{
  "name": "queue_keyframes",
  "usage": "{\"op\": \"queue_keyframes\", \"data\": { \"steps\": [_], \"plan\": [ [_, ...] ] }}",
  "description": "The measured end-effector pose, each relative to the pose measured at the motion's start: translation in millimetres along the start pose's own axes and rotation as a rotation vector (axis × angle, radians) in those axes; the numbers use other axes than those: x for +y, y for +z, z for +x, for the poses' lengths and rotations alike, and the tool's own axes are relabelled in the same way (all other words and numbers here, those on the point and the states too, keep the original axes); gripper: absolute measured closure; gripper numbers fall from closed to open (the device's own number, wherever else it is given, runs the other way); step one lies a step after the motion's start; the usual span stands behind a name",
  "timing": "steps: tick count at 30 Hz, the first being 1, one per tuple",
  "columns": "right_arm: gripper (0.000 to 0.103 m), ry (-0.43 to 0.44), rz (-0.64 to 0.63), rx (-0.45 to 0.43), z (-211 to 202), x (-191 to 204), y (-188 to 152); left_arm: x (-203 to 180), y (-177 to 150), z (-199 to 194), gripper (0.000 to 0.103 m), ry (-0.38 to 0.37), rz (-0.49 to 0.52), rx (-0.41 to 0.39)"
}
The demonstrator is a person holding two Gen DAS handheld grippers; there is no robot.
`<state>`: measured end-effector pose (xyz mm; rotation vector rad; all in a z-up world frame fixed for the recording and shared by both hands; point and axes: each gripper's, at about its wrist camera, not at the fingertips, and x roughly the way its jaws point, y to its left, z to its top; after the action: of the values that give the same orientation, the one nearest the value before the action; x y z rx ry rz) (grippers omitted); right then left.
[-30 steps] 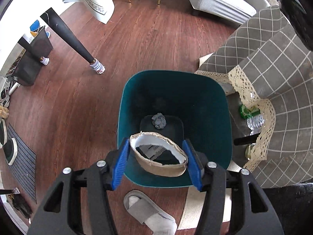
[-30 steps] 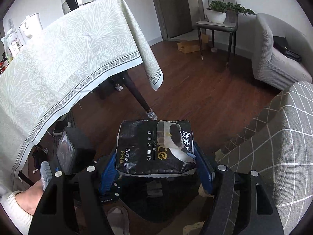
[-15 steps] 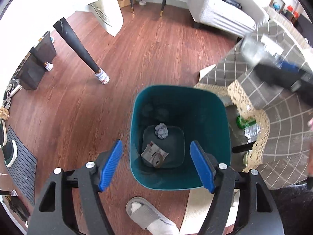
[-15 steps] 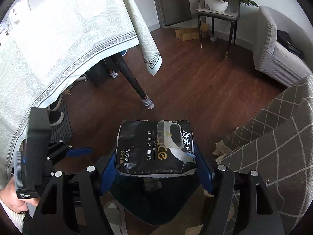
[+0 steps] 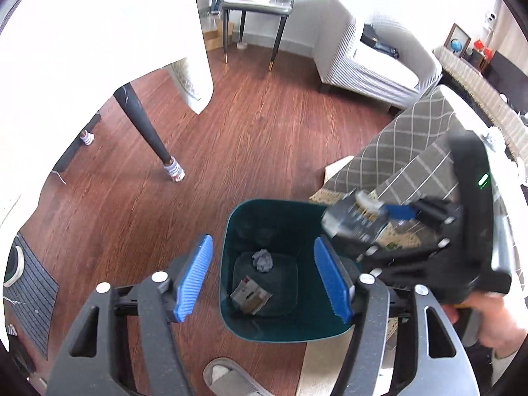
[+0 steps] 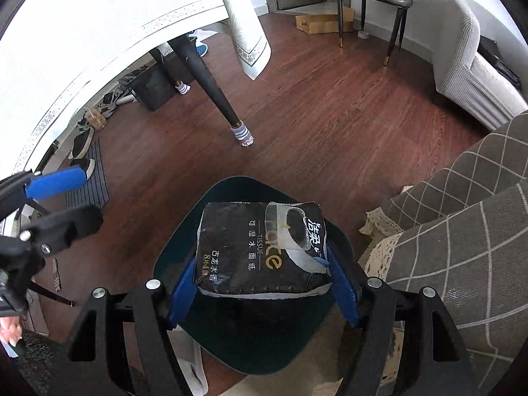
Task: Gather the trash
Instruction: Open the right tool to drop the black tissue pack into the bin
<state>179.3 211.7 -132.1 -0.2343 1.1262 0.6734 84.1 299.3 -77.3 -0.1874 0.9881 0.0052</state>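
Black tissue pack [image 6: 262, 247] clamped between blue pads [image 6: 181, 288] of right gripper [image 6: 264, 292], jaws clenched on both short sides, printed face up. Held directly over teal bin [image 6: 254, 346], pack covering most of bin mouth in right wrist view. Same pack seen blurred in left wrist view [image 5: 358, 219], above bin's right rim, right gripper [image 5: 373, 227] reaching in from the right with a hand [image 5: 495, 323] on its handle.

Left gripper [image 5: 264, 277] with jaws released, wide apart, nothing between pads [image 5: 194, 277]. Positioned above near edge of bin [image 5: 287, 326], looking down into it. Also seen at left edge of right wrist view [image 6: 49, 198], beside bin, apart from pack.

Inside bin: crumpled grey paper ball [image 5: 263, 260] at bottom toward far side, flattened cardboard scrap [image 5: 250, 295] nearer, both resting on bin floor, close together, contact unclear.

Bin standing on brown wood floor [image 5: 264, 132]. Grey slipper [image 5: 227, 379] on floor just beside near side of bin. Checked grey cloth [image 6: 462, 247] with lace edging just right of bin. Black table leg [image 6: 211, 89] with striped sock on its foot well beyond bin, white tablecloth [image 6: 99, 33] hanging over it. White armchair [image 5: 373, 62] and dark-legged chair [image 5: 254, 10] at far side of the room. Striped mat [image 5: 29, 293] and shoes [image 6: 82, 145] at left.
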Motion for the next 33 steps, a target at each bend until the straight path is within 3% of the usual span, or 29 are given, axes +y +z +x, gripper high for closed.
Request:
{"op": "queue_keyframes", "data": {
  "steps": [7,17,26,33],
  "plan": [
    [0.030,-0.018,-0.060,0.073,14,12,-10,-14,13,-22,0.056,-0.019,0.002,-0.093],
    [0.021,-0.029,-0.107,0.112,18,14,-26,-29,35,-63,0.060,-0.049,-0.011,-0.233],
    [0.022,-0.013,-0.126,0.054,-8,6,-30,-52,48,-85,0.060,-0.045,-0.014,-0.331],
    [0.035,0.033,-0.159,-0.048,-50,7,-31,-67,56,-105,0.058,-0.054,-0.016,-0.383]
  ]
}}
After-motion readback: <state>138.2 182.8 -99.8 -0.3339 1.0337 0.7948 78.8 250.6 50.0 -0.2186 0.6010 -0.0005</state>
